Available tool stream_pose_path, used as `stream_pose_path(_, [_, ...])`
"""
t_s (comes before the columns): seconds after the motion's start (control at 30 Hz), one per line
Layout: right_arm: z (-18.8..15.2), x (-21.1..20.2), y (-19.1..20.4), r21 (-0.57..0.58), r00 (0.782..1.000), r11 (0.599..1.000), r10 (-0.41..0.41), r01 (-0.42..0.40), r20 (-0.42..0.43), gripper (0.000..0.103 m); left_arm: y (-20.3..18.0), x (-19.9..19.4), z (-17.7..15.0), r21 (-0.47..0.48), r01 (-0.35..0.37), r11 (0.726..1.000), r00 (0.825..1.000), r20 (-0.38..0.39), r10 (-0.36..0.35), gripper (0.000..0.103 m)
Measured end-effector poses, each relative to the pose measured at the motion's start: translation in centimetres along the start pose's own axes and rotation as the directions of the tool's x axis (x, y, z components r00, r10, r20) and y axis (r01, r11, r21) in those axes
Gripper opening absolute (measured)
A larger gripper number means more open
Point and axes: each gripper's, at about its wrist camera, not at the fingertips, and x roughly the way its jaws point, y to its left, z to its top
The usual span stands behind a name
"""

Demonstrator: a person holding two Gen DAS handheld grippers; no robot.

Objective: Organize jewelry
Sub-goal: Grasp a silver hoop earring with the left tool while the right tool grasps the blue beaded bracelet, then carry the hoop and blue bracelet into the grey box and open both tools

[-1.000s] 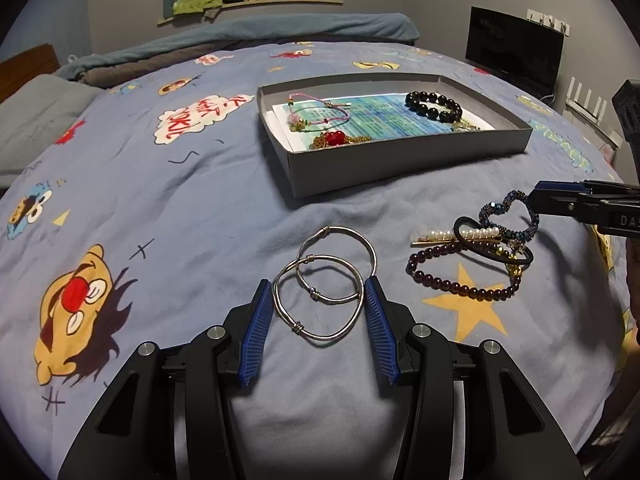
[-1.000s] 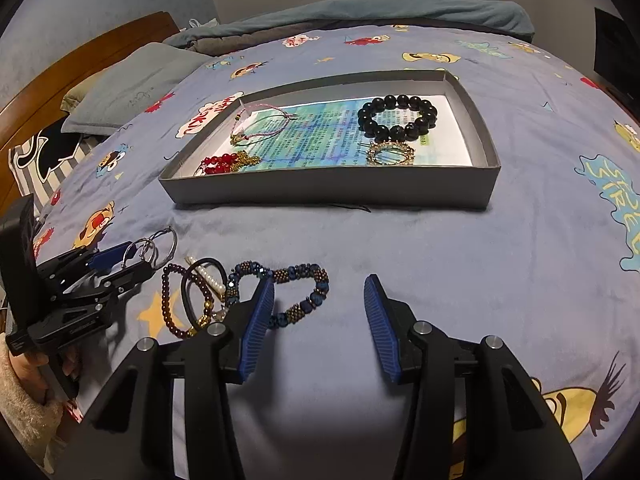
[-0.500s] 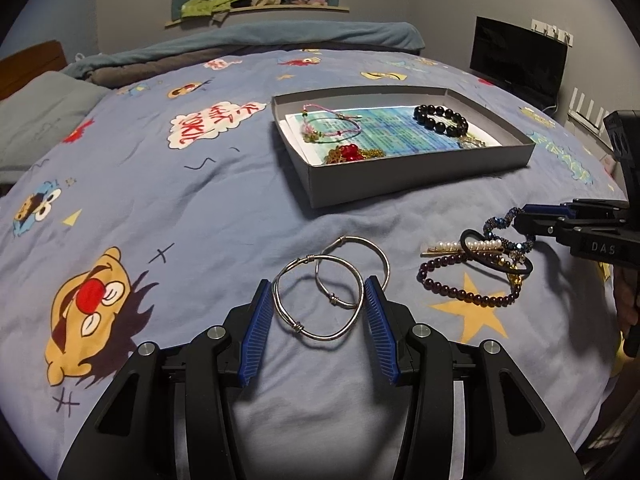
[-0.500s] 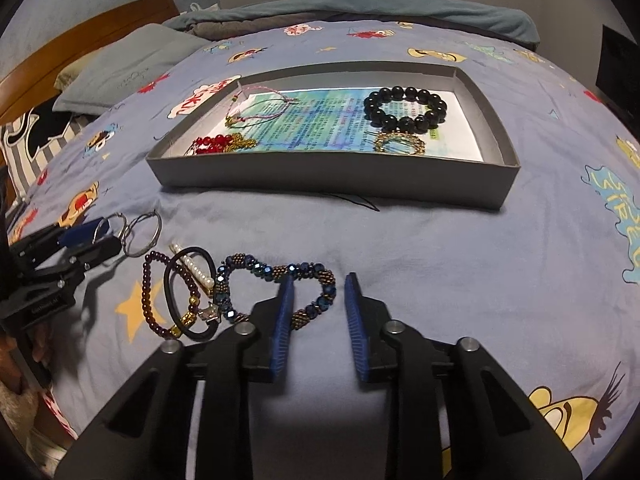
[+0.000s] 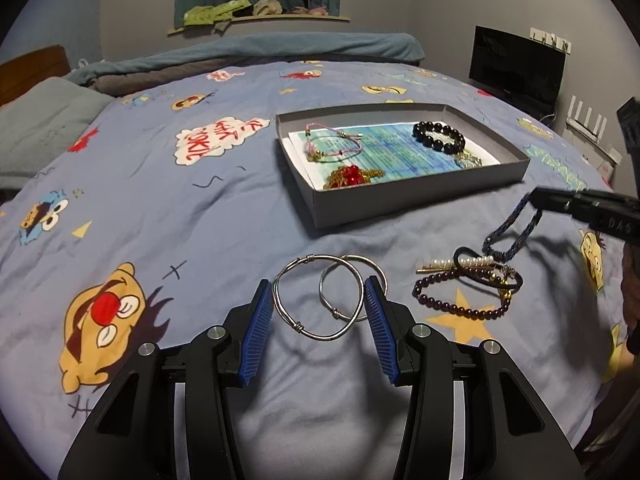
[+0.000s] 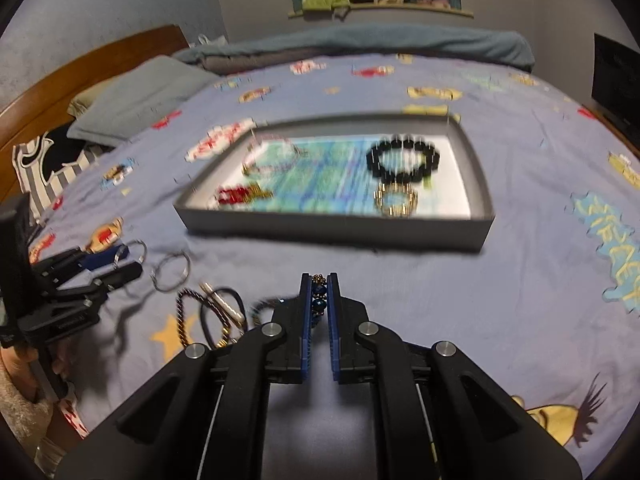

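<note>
A grey tray (image 5: 416, 198) (image 6: 332, 232) on the bed holds a black bead bracelet (image 5: 439, 137) (image 6: 402, 158), a pink cord bracelet (image 5: 332, 144), a red and gold piece (image 5: 350, 176) and a gold ring bracelet (image 6: 396, 199). My right gripper (image 6: 319, 294) (image 5: 538, 199) is shut on a blue beaded bracelet (image 5: 510, 234) (image 6: 319, 300) and holds it lifted off the bedspread. My left gripper (image 5: 319, 304) (image 6: 128, 260) is open around two silver bangles (image 5: 320, 300) lying on the bed. A dark red bead bracelet (image 5: 452, 308), a pearl clip (image 5: 452, 264) and a black hair tie (image 5: 488, 274) lie between the grippers.
The bed has a blue cartoon bedspread (image 5: 160, 208). A grey pillow (image 5: 36, 120) and a wooden headboard (image 6: 80, 76) are at the left. A black monitor (image 5: 518, 66) stands at the right. A shelf (image 5: 260, 18) with clutter is on the back wall.
My right gripper has closed on the blue beaded bracelet and lifted it off the bedspread. My left gripper stays open around the silver bangles.
</note>
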Motion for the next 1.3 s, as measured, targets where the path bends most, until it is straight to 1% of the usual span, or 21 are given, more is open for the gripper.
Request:
stream_pose_path(0.27, [2.4,-3.1,0.3,-0.024,0.996,1.0,-0.01,0.012,0.094,0.007,0.4,-0.8,0.6,-0.008,-0.001,1.0,1.0,0.021,0.002,0.049])
stream_pose_path(0.57, [3.9,-4.9,-0.6,-0.015,0.99,1.0,-0.023,0.025,0.142,0.007,1.2,-1.8,2.0,-0.007,-0.019,1.0,0.999,0.048,0.019,0.049])
stream_pose_path(0.87, [5.6,-5.0,-1.9,-0.007,0.985,0.999,-0.042,0.044,0.166,0.007,1.8,-2.9,4.8,0.01,-0.046,0.999,0.995,0.09,0.045,0.049])
stream_pose_path(1.0, [6.3,-5.1,-2.6,0.005,0.983,0.999,-0.045,0.045,0.178,0.007,1.9,-2.8,6.0,0.01,-0.042,0.999,0.994,0.105,0.041,0.049])
stream_pose_path(1.3, [7.7,-3.9,-3.2,0.013,0.982,0.999,-0.043,0.041,0.183,0.007,1.4,-1.4,8.4,0.024,-0.01,1.0,0.994,0.105,0.008,0.049])
